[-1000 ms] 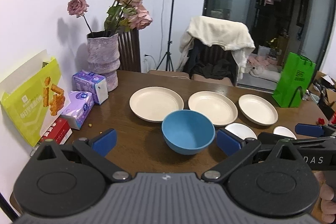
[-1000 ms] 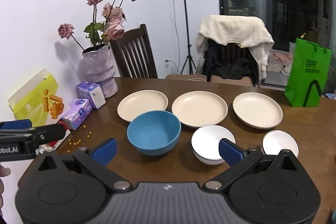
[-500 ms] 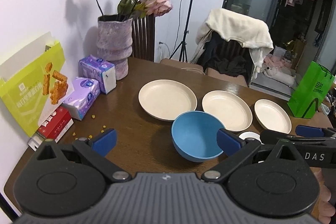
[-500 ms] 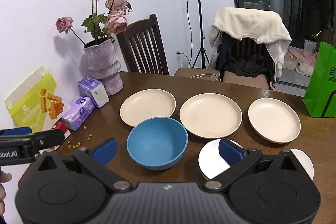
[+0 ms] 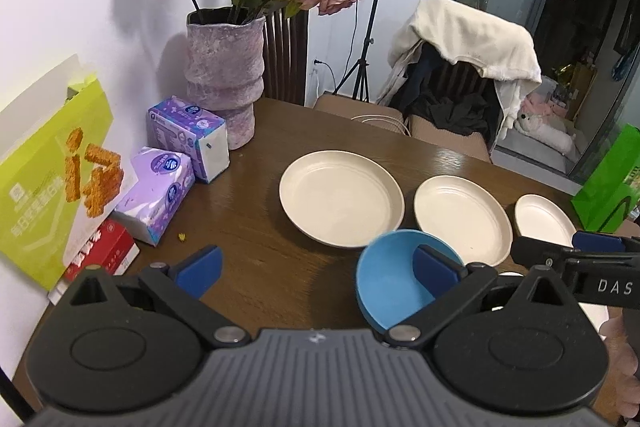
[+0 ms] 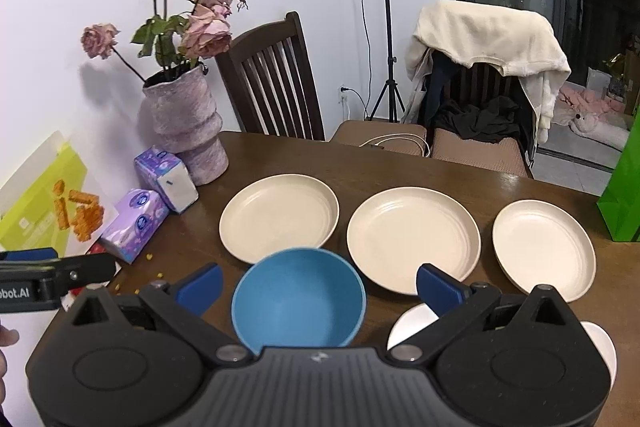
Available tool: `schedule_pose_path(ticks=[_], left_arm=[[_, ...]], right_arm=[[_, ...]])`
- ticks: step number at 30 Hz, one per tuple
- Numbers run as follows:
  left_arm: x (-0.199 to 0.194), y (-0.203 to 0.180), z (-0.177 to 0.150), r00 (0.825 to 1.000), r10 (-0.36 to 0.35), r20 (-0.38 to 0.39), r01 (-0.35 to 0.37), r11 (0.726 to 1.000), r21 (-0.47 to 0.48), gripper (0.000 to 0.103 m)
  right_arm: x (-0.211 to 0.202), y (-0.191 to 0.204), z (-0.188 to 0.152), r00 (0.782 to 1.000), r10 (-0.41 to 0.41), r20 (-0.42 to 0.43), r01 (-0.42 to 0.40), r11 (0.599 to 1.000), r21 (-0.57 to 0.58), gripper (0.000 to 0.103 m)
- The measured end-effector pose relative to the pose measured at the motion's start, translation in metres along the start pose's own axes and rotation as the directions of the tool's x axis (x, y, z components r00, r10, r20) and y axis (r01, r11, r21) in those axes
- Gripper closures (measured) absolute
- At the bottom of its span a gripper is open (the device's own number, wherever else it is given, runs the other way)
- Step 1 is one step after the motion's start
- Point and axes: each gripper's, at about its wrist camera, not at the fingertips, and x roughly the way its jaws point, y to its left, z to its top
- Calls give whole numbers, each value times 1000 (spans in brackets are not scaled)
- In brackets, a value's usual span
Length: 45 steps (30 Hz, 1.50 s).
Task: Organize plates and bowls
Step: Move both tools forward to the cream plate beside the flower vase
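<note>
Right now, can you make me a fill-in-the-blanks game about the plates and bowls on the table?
1. The bowl between the right tongs is coloured ____.
2. The number of cream plates in a row is ____.
3. The flowers stand in a ____ beside the tissue packs.
4. Both tongs, the left tongs too, are wide ____.

Missing words: blue; three; vase; open

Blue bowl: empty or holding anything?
Empty. The right wrist view looks straight into the blue bowl: a bare blue inside, upright on the table, no claw touching it.
</note>
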Motion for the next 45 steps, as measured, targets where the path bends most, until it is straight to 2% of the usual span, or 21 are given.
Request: schedule_pose_path(ticks=[16, 23, 38, 45], left_arm=[[93, 28, 52, 998, 17, -57, -16, 1000, 21, 0], [136, 40, 64, 995, 34, -96, -33, 999, 20, 0], [207, 53, 78, 984, 34, -174, -30, 999, 25, 0], [239, 57, 81, 978, 26, -205, -23, 1000, 18, 0]], right_arm=[[100, 13, 38, 998, -5, -63, 7, 999, 33, 0], [139, 18, 50, 995, -19, -98, 23, 999, 35, 1], [218, 3, 76, 988, -33, -149, 51, 992, 114, 1], [250, 4, 90, 985, -52, -166, 67, 994, 91, 1]])
